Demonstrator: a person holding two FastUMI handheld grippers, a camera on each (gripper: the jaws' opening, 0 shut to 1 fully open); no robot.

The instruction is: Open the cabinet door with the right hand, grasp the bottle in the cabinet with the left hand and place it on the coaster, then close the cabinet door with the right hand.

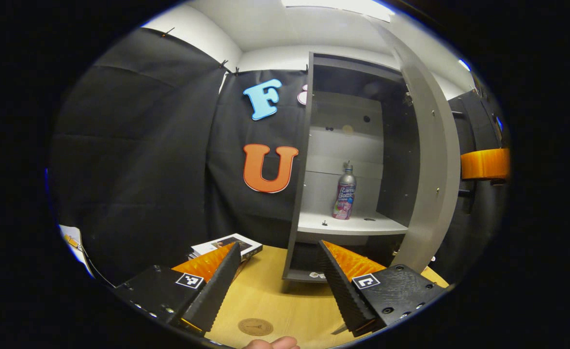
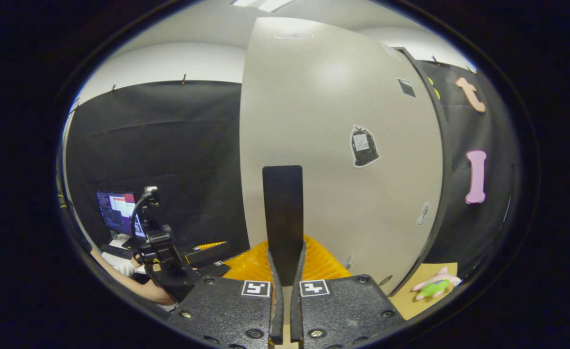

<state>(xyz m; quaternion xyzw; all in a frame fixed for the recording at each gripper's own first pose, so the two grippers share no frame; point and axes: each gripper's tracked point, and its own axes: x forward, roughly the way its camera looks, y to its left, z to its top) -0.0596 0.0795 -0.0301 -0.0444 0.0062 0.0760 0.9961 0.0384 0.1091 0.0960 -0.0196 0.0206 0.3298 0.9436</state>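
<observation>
Left gripper (image 1: pixel 280 271): bottom of the left gripper view, jaws spread wide and empty, aimed over the table towards the cabinet opening.
Coaster (image 1: pixel 255 326): round brown disc on the wooden table (image 1: pixel 275 300), bottom centre, just ahead of a fingertip at the frame's lower edge.
Right gripper (image 2: pixel 284 271): bottom centre of the right gripper view, jaws clenched on the black door handle (image 2: pixel 283 213), which rises upright between them.
Cabinet door (image 2: pixel 333 145): pale panel across the middle and right of the right gripper view, swung open; in the left gripper view it stands edge-on at centre right.
Cabinet (image 1: pixel 348 145): centre right of the left gripper view, interior open to view.
Bottle (image 1: pixel 344 193): upright on the white shelf (image 1: pixel 348 225), right of centre, apart from the side walls, nothing in front of it.
Books (image 1: pixel 227 246): stacked on the table at lower left of centre, beside the cabinet's foot.
Step in hand: the door looks open, so I judge the reach for the bottle comes next.
Doing it well: keep the right grip steady so the door does not swing back; bring the left jaws in level, open wider than the bottle's body, straddle it at mid-height below the neck, and close squarely so it does not tip.
Risk: a tall narrow bottle likely topples if nudged by one finger first.
</observation>
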